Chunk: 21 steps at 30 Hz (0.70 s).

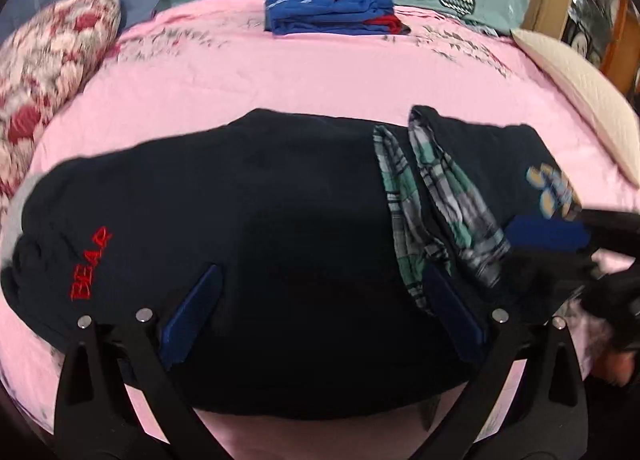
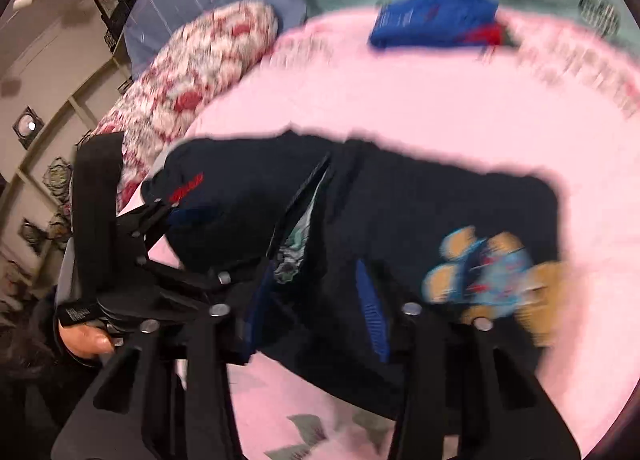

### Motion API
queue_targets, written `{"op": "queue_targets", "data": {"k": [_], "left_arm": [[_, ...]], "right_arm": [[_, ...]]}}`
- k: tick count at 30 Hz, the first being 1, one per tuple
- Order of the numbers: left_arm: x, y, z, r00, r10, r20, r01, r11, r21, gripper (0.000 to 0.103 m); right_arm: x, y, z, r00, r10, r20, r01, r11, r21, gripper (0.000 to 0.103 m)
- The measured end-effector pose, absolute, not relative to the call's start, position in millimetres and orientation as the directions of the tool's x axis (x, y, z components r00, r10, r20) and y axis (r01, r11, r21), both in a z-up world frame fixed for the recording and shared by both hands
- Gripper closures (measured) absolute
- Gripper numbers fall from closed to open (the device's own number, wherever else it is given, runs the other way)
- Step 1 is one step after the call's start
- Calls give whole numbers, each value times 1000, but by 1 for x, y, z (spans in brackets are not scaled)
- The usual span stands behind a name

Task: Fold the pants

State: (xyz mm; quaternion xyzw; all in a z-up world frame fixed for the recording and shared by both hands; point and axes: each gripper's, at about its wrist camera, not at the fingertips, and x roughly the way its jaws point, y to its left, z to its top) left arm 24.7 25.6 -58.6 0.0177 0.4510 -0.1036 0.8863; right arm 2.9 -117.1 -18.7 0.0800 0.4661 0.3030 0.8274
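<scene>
Hovering over dark pants lying crosswise, long axis left-to-right; left gripper spread wide and empty, right gripper part-open astride the plaid-lined end, nearer.

Left tongs, right tongs: black frames showing silver screws, blue pads; hand gripping black handle.

Both cameras ride on the hand-held tools and look steeply down and forward across the pink bed, close above the dark pants. The left wrist view faces them squarely; the right wrist view sits further right, tilted and blurred. Both share the pants, the blue folded stack and the floral pillow.
</scene>
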Motion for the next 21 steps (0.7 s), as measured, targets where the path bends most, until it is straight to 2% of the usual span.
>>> {"op": "queue_targets", "data": {"k": [1,2,3,11,14,17,21], "left_arm": [[25,27,-58,573,-165,-803,199,978,-59,2],[24,28,-58,576,-165,-801,202,978,-57,2],[23,28,-58,577,-166,-799,204,977,-56,2],[24,30,-60,578,-188,-794,208,975,-79,2],[22,31,-61,581,-191,-791,208,975,-83,2],[22,31,-61,582,-192,-790,207,975,-84,2],[21,34,-61,583,-197,-788,207,974,-90,2]], "right_arm": [[4,-115,-20,388,575,-720,-427,805,413,73],[5,-116,-18,389,586,-711,-432,797,421,98],[5,-117,-16,375,614,-695,-435,778,453,102],[-5,-101,27,424,664,-616,-523,735,431,102],[-4,-101,26,452,611,-650,-493,779,389,102],[5,-98,9,398,617,-680,-463,774,431,102],[-2,-95,33,399,706,-585,-521,700,489,102]]}}
